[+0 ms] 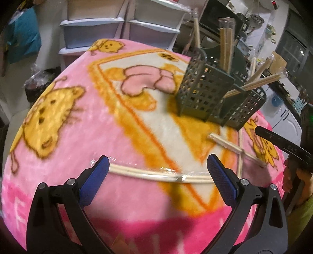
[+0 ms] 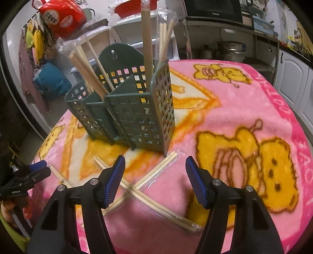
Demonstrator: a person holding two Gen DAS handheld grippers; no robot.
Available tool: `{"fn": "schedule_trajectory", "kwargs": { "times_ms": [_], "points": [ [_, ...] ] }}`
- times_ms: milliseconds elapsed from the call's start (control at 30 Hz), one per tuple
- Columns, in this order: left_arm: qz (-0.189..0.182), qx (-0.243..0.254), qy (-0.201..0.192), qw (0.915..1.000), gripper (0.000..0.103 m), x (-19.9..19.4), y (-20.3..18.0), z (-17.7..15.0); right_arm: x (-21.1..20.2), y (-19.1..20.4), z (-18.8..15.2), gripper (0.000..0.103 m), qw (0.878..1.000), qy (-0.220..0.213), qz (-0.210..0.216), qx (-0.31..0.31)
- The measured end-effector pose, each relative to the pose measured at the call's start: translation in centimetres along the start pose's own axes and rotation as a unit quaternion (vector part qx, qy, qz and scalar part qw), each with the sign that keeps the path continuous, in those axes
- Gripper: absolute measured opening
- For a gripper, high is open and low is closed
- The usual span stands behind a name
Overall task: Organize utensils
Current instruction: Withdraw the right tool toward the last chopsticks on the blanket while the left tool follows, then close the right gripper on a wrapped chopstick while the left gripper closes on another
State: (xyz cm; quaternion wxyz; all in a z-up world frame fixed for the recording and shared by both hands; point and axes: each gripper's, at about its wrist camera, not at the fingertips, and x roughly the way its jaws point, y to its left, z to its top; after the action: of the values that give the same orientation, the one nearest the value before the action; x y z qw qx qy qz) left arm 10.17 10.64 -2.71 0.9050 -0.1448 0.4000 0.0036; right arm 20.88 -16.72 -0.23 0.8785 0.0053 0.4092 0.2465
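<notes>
A dark green lattice utensil holder (image 1: 213, 93) (image 2: 129, 113) stands on the pink cartoon blanket (image 1: 68, 121) (image 2: 244, 109) with several wrapped chopstick pairs upright in it. In the left wrist view, my left gripper (image 1: 158, 172) is open just above a wrapped chopstick pair (image 1: 148, 173) that lies crosswise between its blue pads. Two more wrapped pairs (image 2: 156, 172) lie crossed in front of the holder, and my right gripper (image 2: 155, 175) hangs open over their crossing. The right gripper's tip (image 1: 281, 142) shows at the left view's right edge.
Plastic drawer units (image 1: 121, 25) stand behind the table. A microwave (image 2: 213, 8), pots on a shelf (image 2: 230, 50) and white cabinets (image 2: 293, 82) lie beyond the far edge. A red bag (image 2: 62, 15) sits at the upper left. A hand (image 1: 293, 175) holds the right tool.
</notes>
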Motion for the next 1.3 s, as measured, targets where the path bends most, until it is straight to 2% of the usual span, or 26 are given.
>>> {"fn": "schedule_trajectory", "kwargs": {
  "times_ms": [167, 433, 533, 700, 800, 967, 1100, 1133, 1200, 1300],
  "points": [
    [0.003, -0.032, 0.009, 0.9995, 0.092, 0.2, 1.8, -0.5, 1.3, -0.3, 0.2, 0.059, 1.000, 0.006, -0.004, 0.006],
    [-0.013, -0.075, 0.013, 0.9970, 0.092, 0.9, 3.6, -0.8, 3.2, -1.9, 0.7, 0.053, 0.999, 0.024, -0.006, 0.041],
    [-0.014, -0.085, 0.008, 0.9962, 0.086, 0.9, 4.0, -0.6, 3.8, -2.7, 0.8, 0.050, 0.998, 0.028, -0.005, 0.061],
    [-0.002, -0.089, 0.002, 0.9960, 0.065, 1.1, 4.3, -0.4, 4.8, -3.3, 0.7, 0.040, 0.996, 0.041, 0.005, 0.080],
    [-0.001, -0.098, -0.001, 0.9952, 0.058, 1.1, 4.8, -0.1, 5.0, -3.2, 0.7, 0.037, 0.996, 0.042, 0.003, 0.077],
    [-0.004, -0.119, -0.002, 0.9929, 0.058, 1.4, 5.5, 0.4, 5.3, -3.2, 0.7, 0.034, 0.996, 0.043, 0.000, 0.080],
    [0.004, -0.114, 0.000, 0.9935, 0.057, 2.0, 5.3, 1.1, 5.4, -3.3, 0.7, 0.030, 0.996, 0.044, -0.004, 0.076],
    [0.011, -0.110, 0.002, 0.9939, 0.055, 2.2, 5.2, 1.3, 5.4, -3.2, 0.7, 0.029, 0.996, 0.044, -0.005, 0.075],
    [0.028, -0.104, 0.004, 0.9941, 0.038, 2.5, 5.2, 1.6, 5.4, -3.1, 0.7, 0.027, 0.997, 0.043, -0.007, 0.069],
    [0.049, -0.097, 0.003, 0.9941, 0.019, 2.8, 5.5, 1.9, 5.4, -3.0, 0.6, 0.024, 0.997, 0.042, -0.004, 0.068]
  ]
}}
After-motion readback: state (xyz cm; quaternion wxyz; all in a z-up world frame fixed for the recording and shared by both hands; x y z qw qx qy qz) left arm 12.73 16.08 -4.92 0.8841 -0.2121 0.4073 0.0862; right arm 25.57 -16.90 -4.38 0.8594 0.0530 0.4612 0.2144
